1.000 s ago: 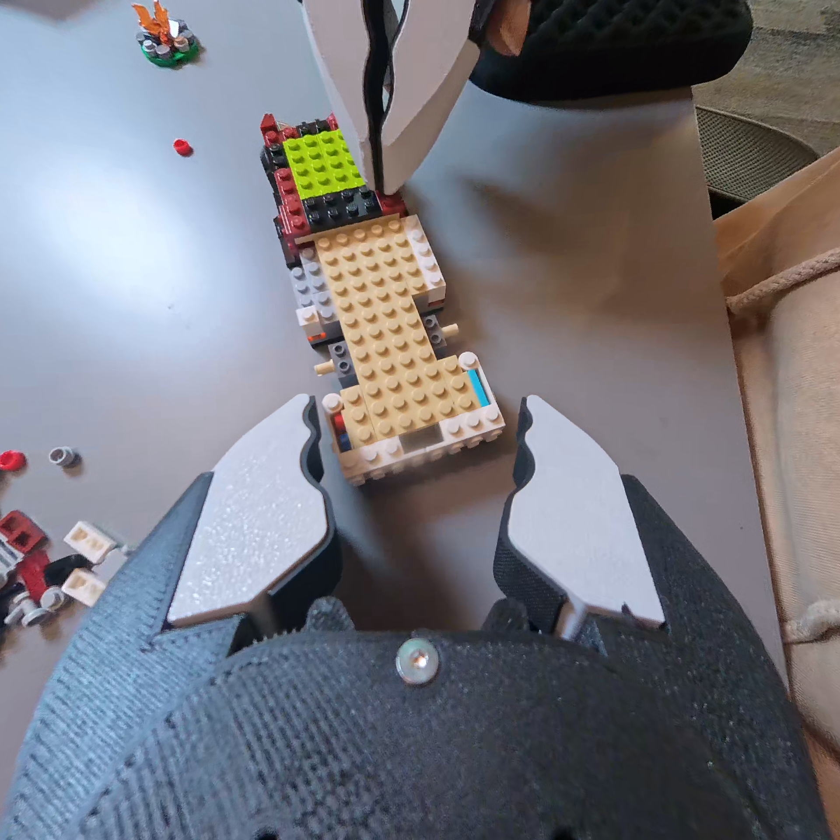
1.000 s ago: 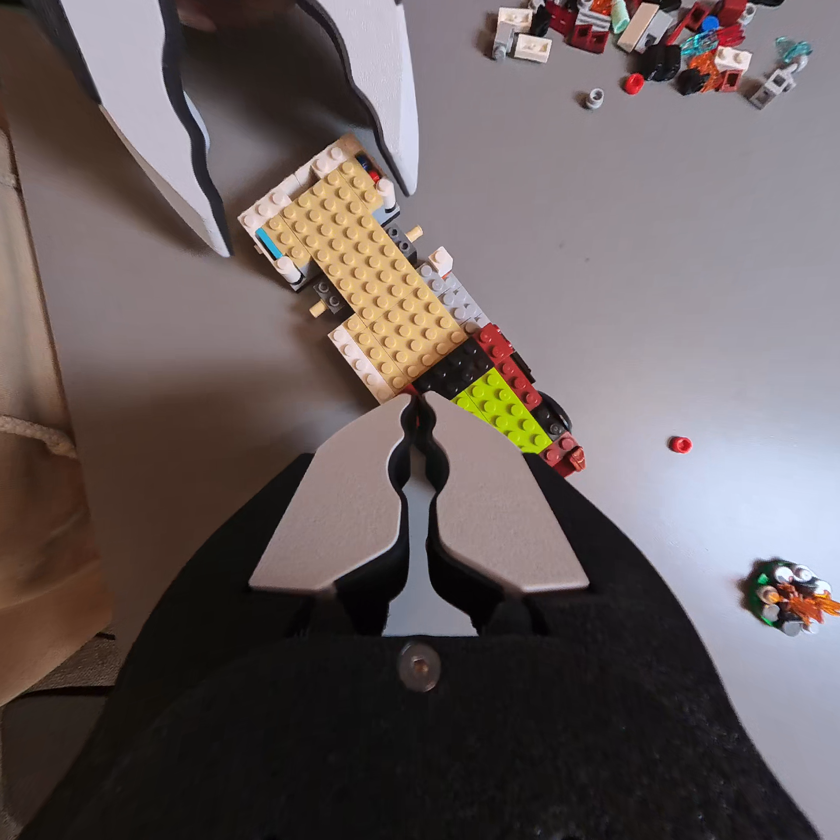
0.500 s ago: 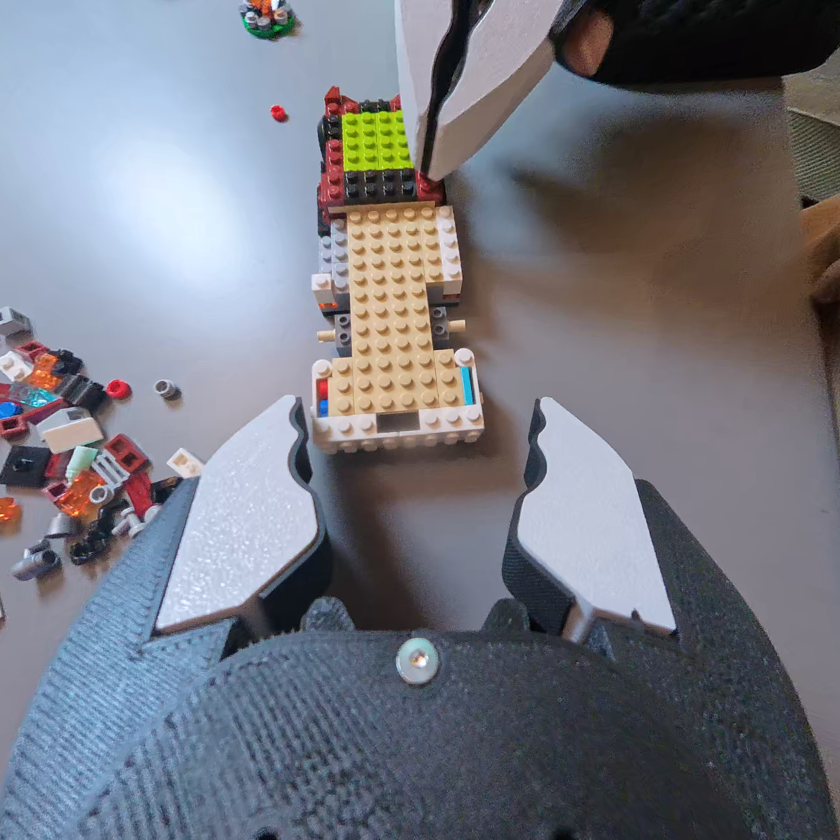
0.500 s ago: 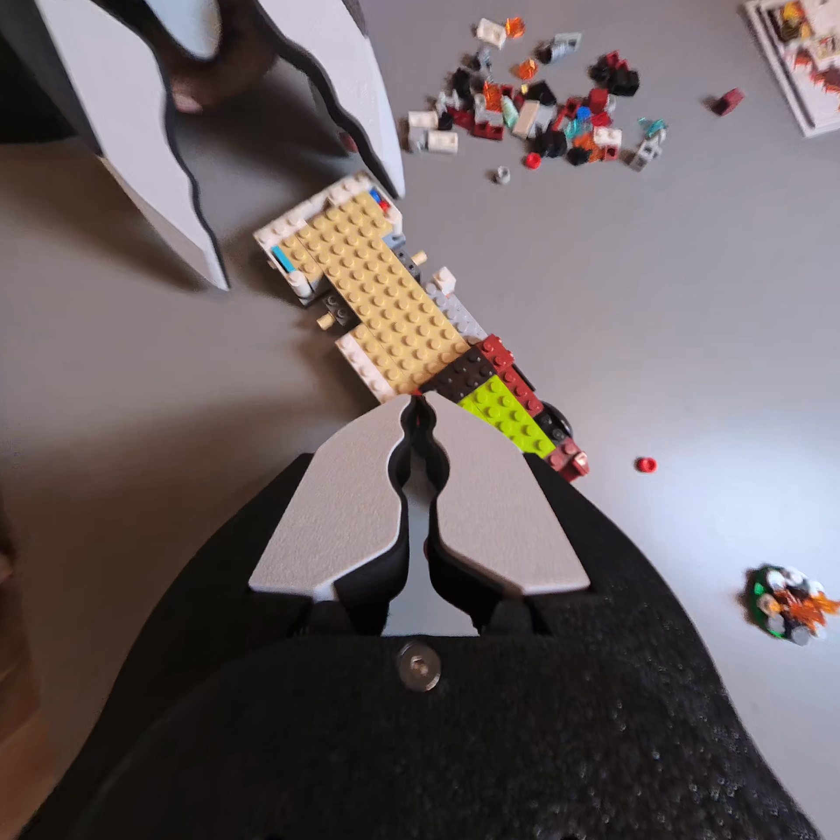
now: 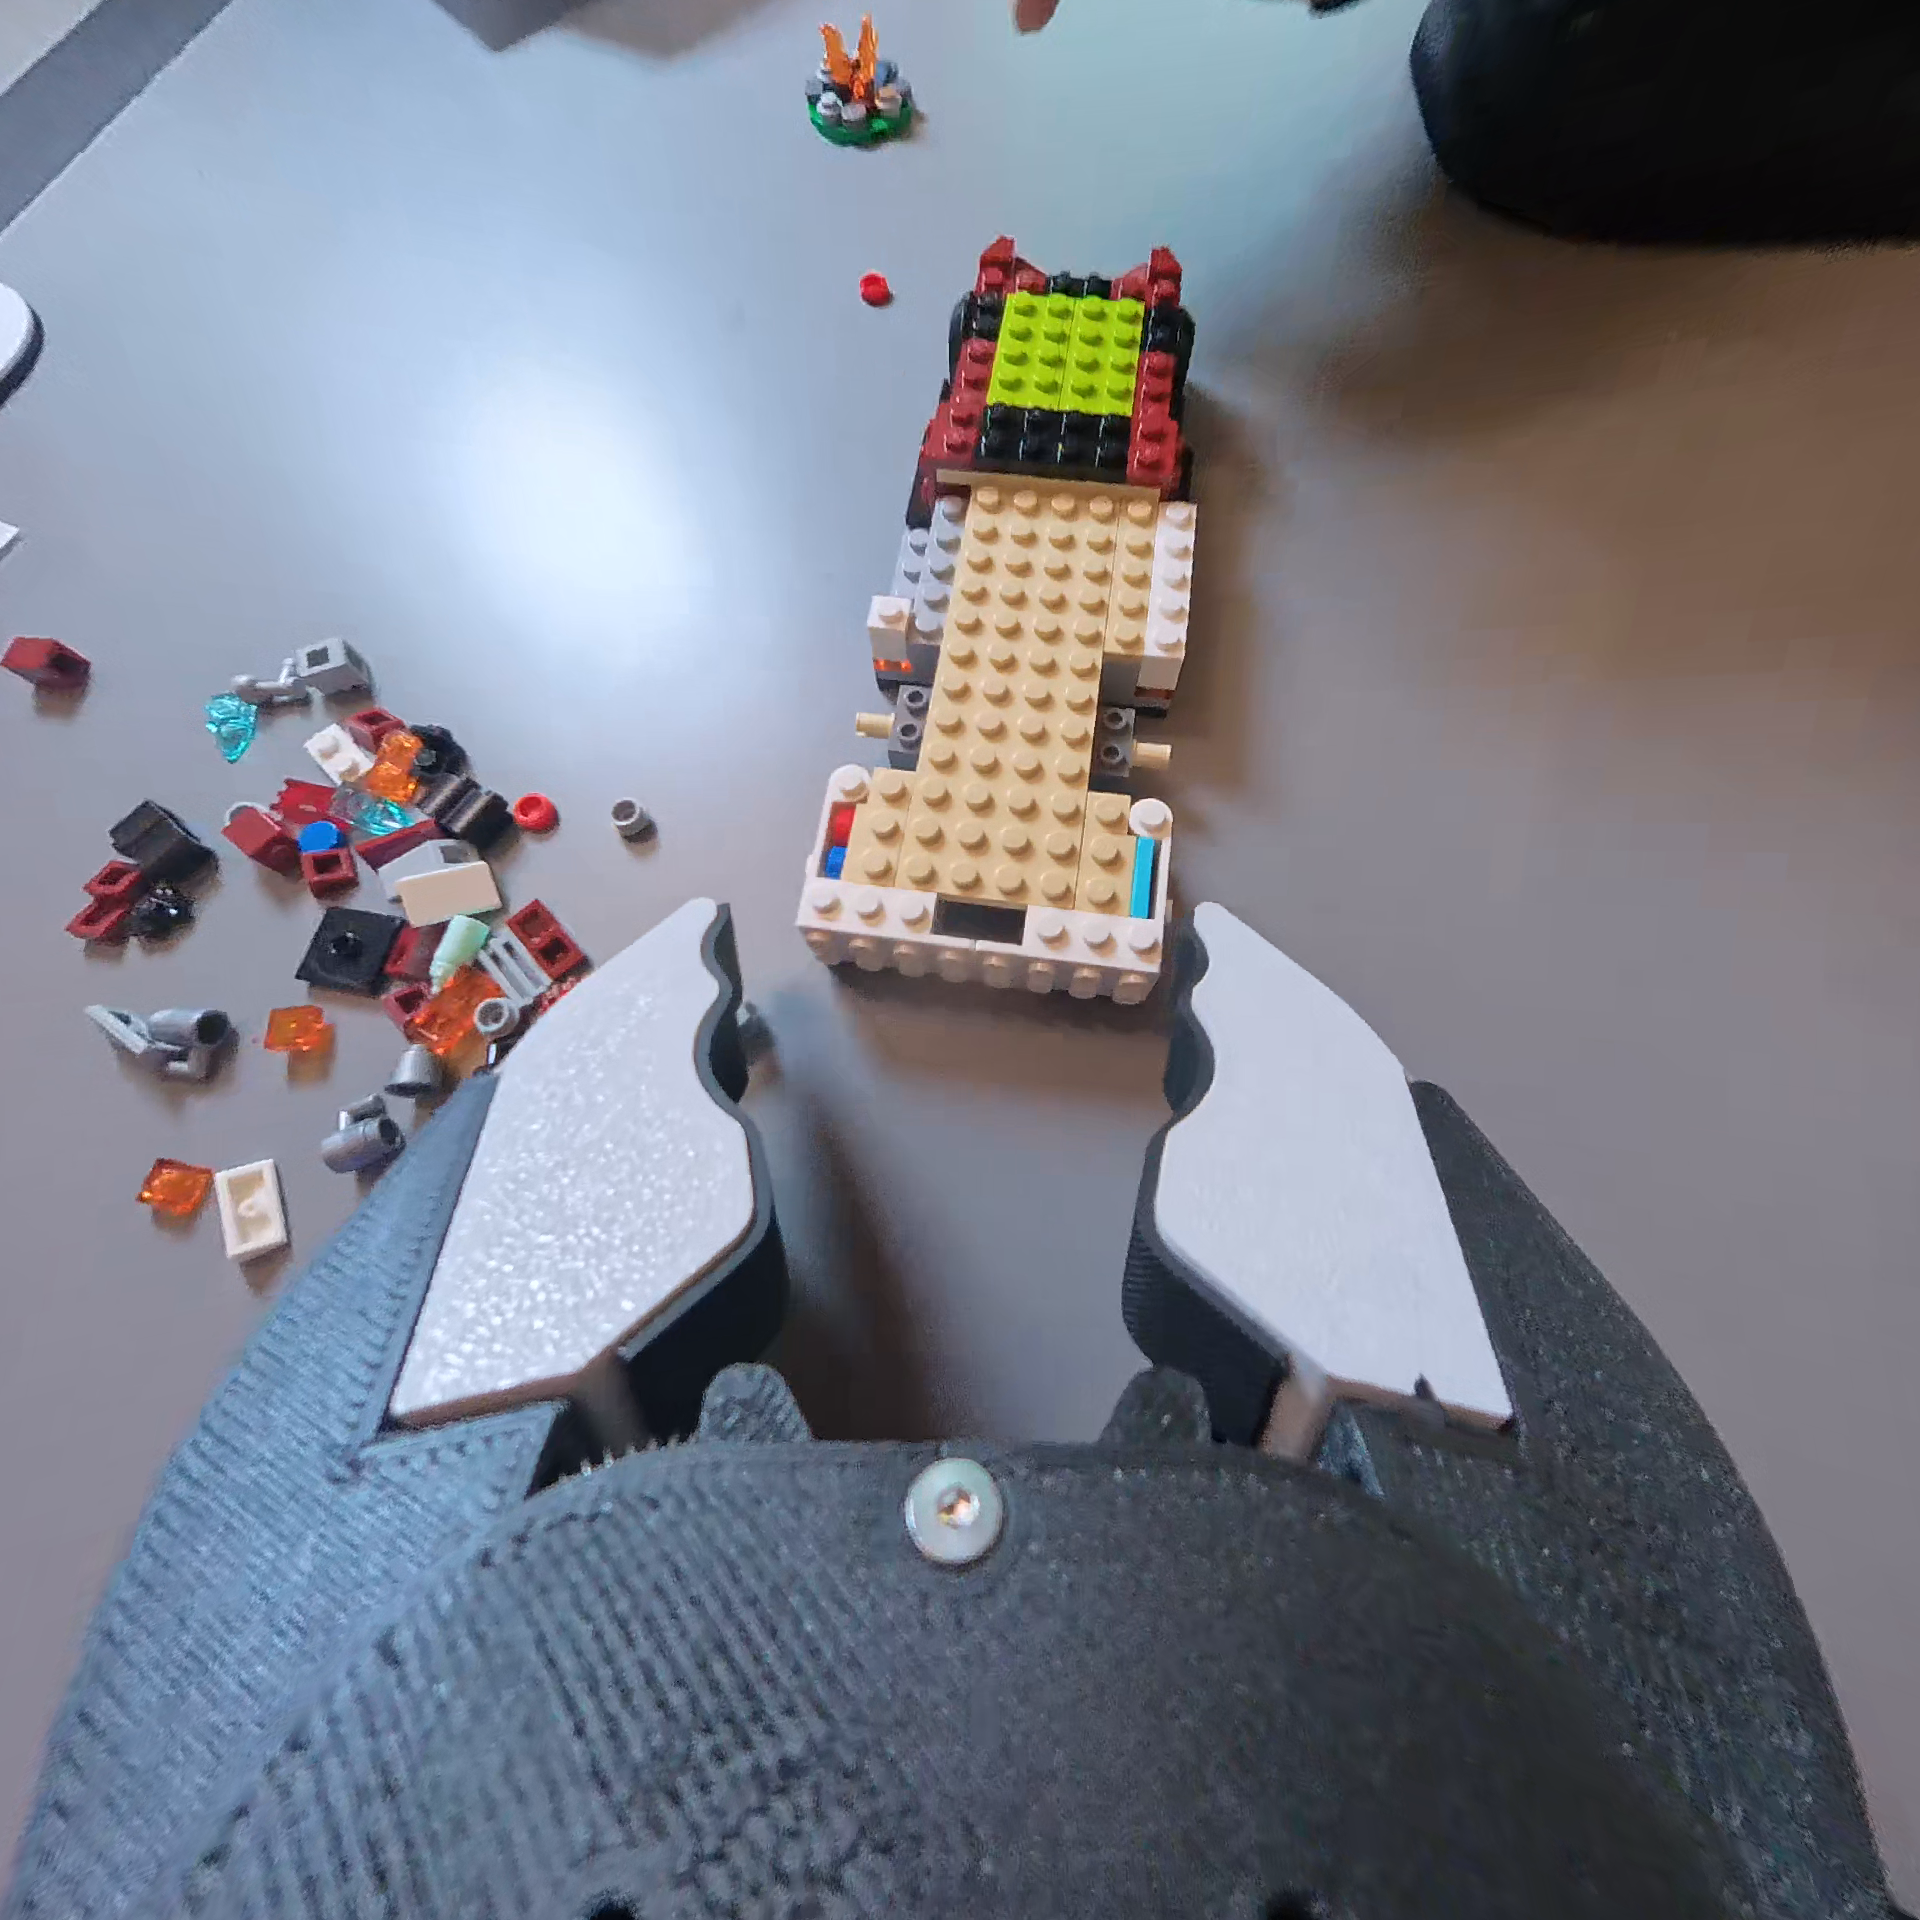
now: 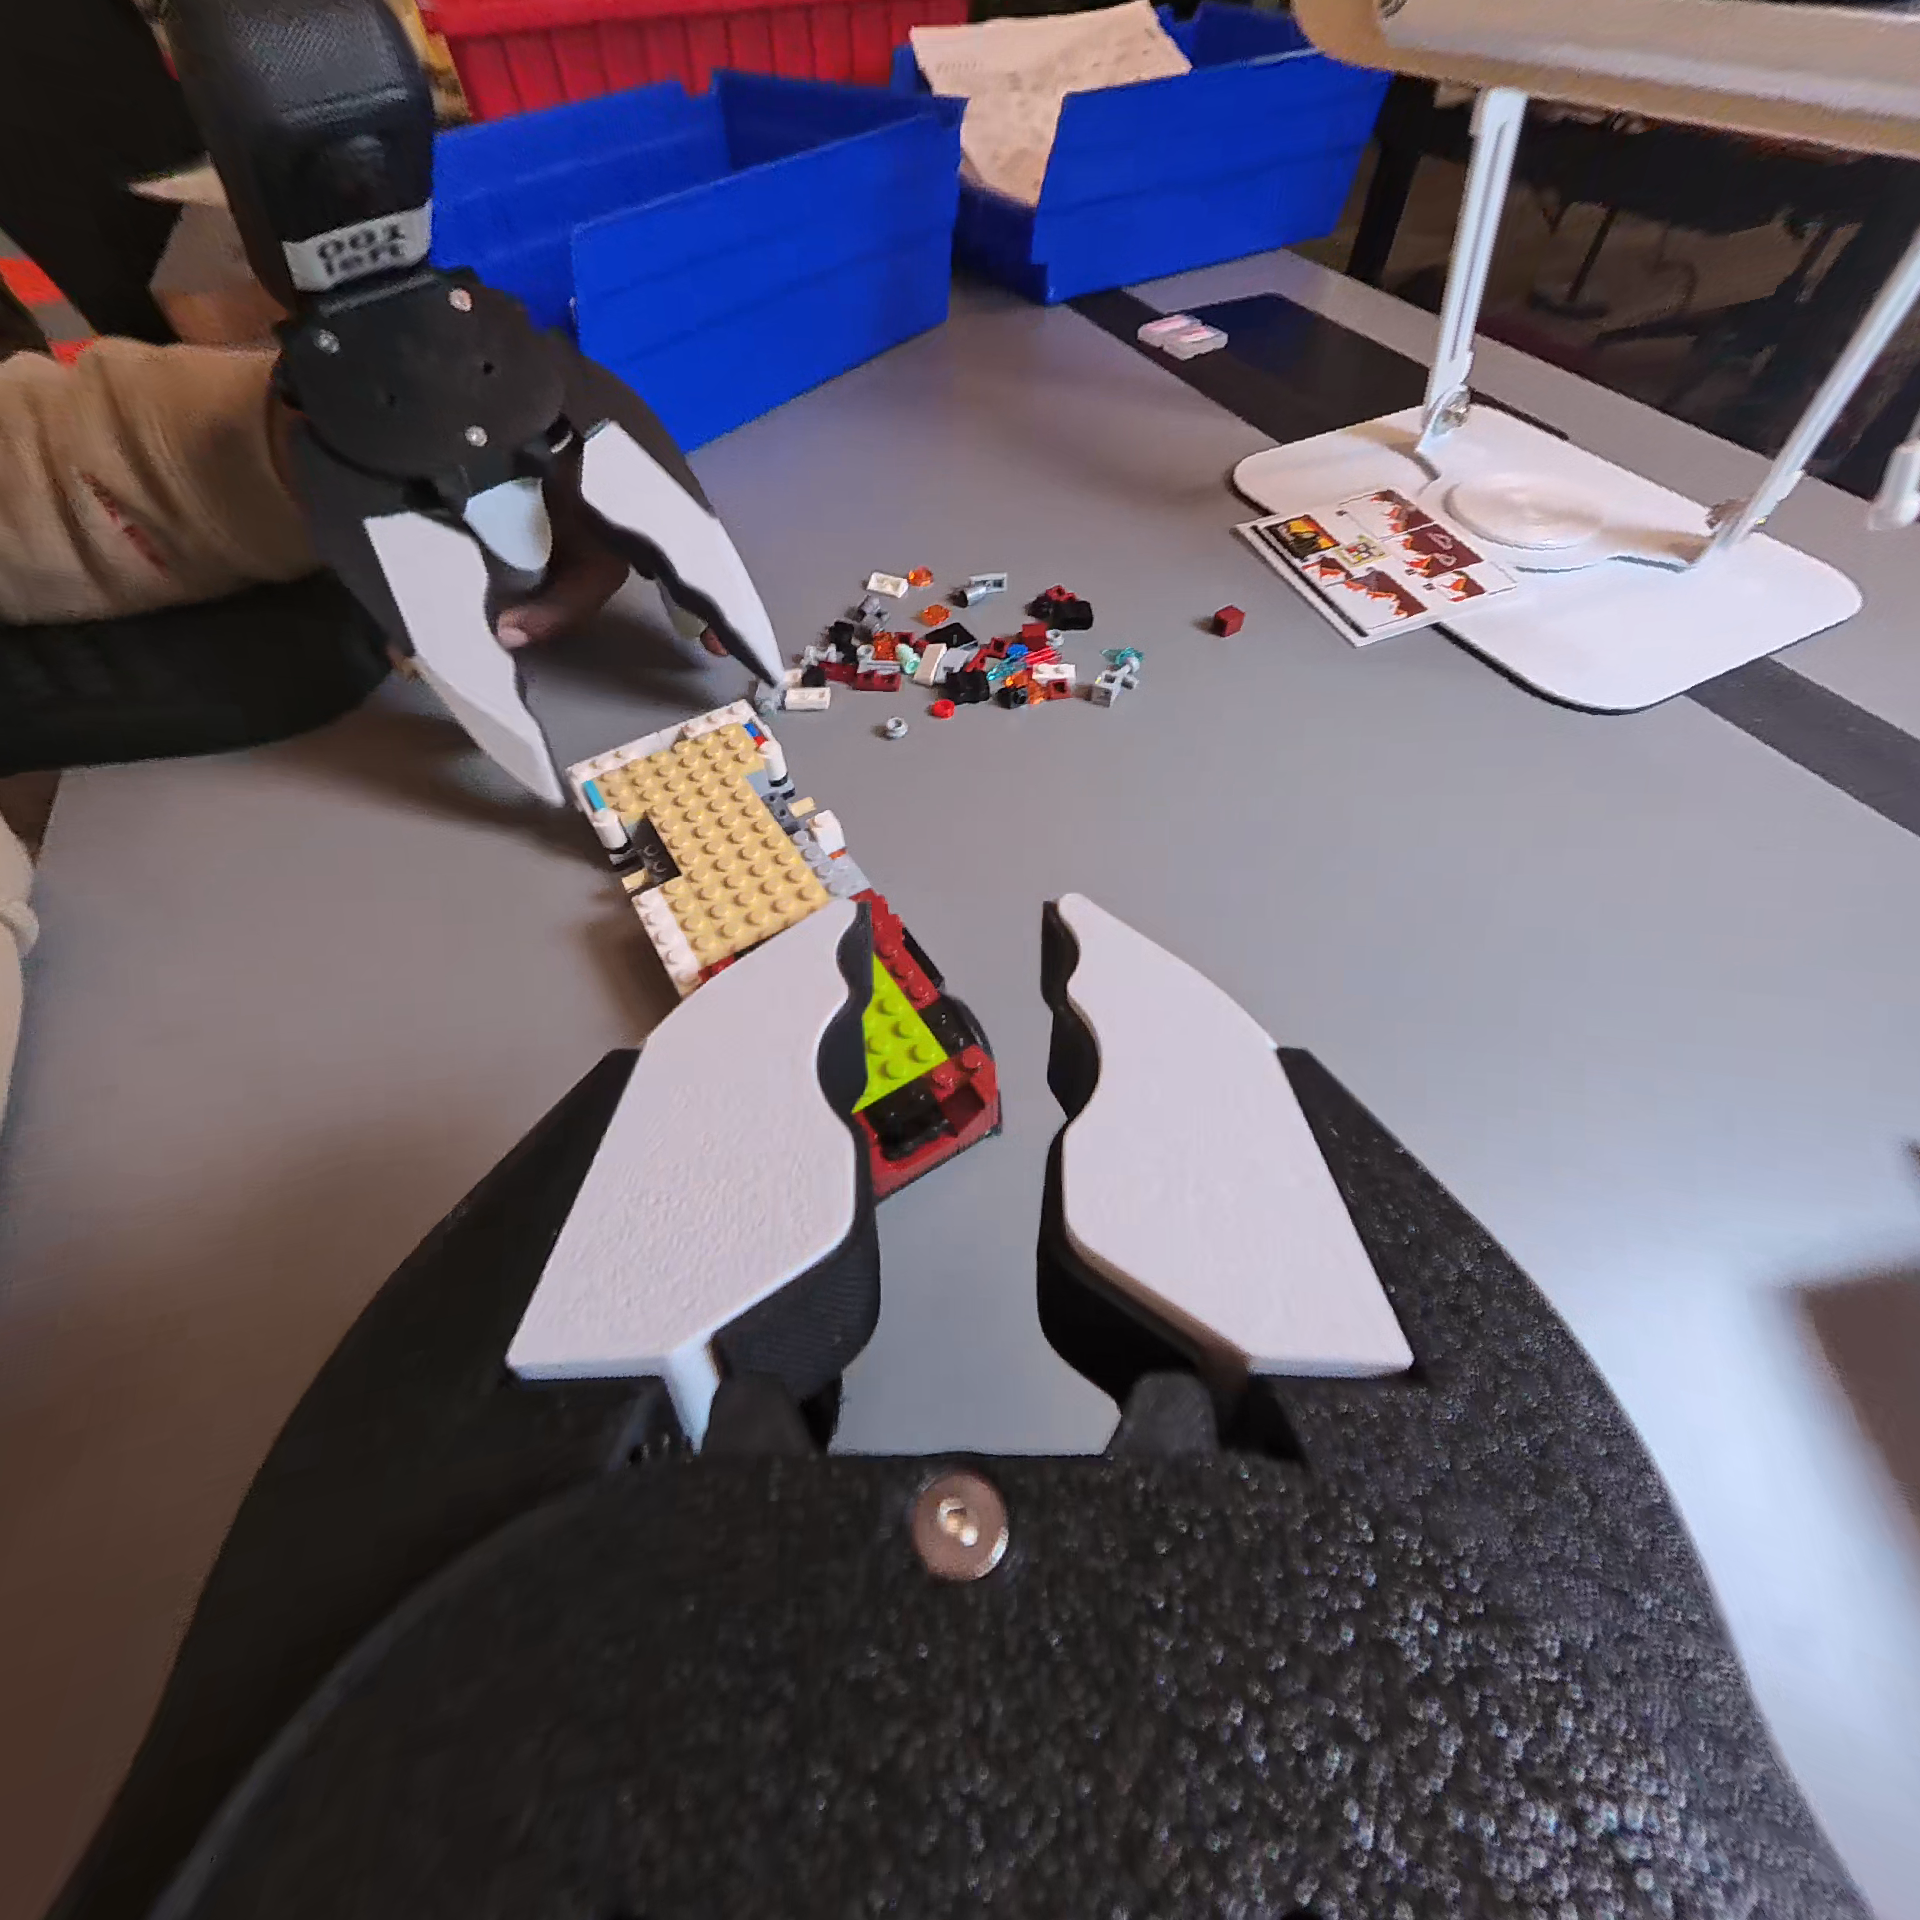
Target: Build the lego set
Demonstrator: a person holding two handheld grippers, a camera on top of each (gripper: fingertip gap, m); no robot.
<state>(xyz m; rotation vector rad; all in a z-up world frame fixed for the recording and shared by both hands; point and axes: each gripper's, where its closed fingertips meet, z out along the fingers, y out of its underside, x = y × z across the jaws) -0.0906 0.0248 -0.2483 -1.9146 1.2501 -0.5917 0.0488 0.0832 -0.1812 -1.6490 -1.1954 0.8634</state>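
A long brick model point(image 5: 1023, 665) lies on the grey table point(image 5: 1507, 831). It has a tan studded top, white edges and a dark red, black and lime green far end. My left gripper point(image 5: 956, 935) is open and holds nothing; its fingertips flank the model's white near end without gripping it. It also shows in the right wrist view point(image 6: 662, 732), held by a hand. My right gripper point(image 6: 953, 914) is open and holds nothing. It hovers over the model's point(image 6: 717, 842) lime green and red end. Only the right gripper's black body point(image 5: 1662, 104) shows in the left wrist view.
A pile of small loose bricks point(image 5: 364, 883) lies left of the model and shows in the right wrist view too point(image 6: 956, 644). A small green-based flame piece point(image 5: 860, 99) and a red stud point(image 5: 875, 288) lie beyond. Blue bins point(image 6: 748, 239), a white stand point(image 6: 1558, 561) and a booklet point(image 6: 1371, 556) stand at the back. Across from one pair of fingers to the other is roughly 15 cm.
My right gripper was shut with its tips on the model's black and green end; it has lifted away, tilted up and opened. My left gripper stayed open at the white end, slightly narrower.
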